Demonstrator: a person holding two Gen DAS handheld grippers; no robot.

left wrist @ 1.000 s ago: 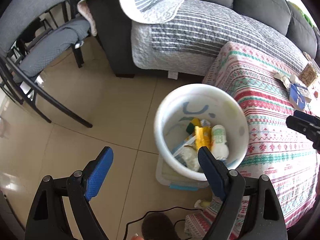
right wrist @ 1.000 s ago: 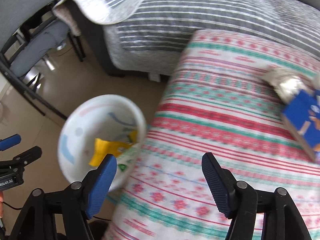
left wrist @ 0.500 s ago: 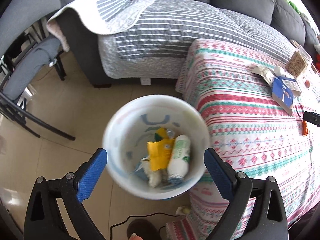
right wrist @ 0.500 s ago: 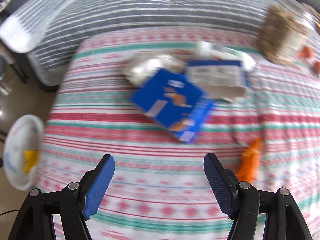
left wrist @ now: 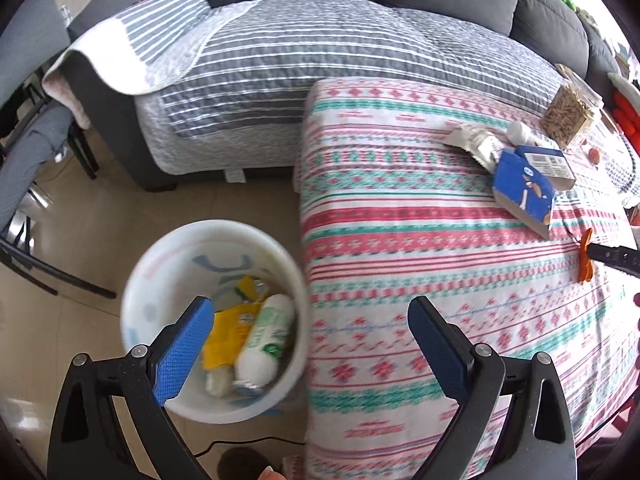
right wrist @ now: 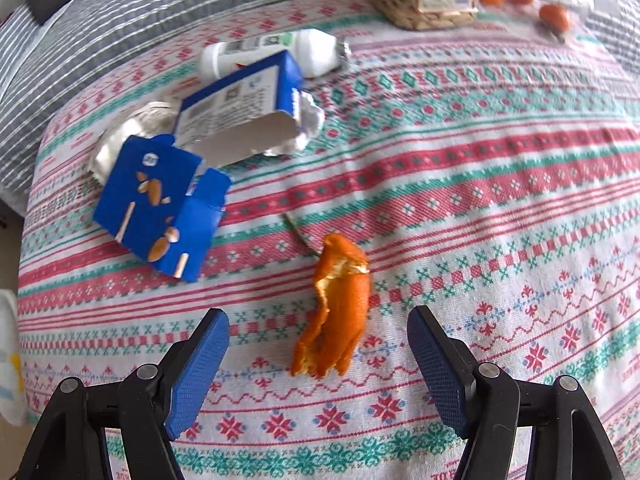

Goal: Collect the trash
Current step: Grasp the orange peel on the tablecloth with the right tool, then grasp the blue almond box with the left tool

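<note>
Right wrist view has the right tool [right wrist: 318,364] spread wide and empty, its blue textured pads flanking a curled orange peel [right wrist: 336,312] lying on the woven striped surface [right wrist: 500,240]. That peel looks light, limp and a little waxy; pinching across its thick folded middle seems safest. Beyond it lie a torn blue cardboard box [right wrist: 160,208], crumpled foil and a white plastic bottle [right wrist: 272,50]. Left tool [left wrist: 310,344], also spread and empty, hovers over the white bin [left wrist: 160,264] on the floor beside the surface.
</note>
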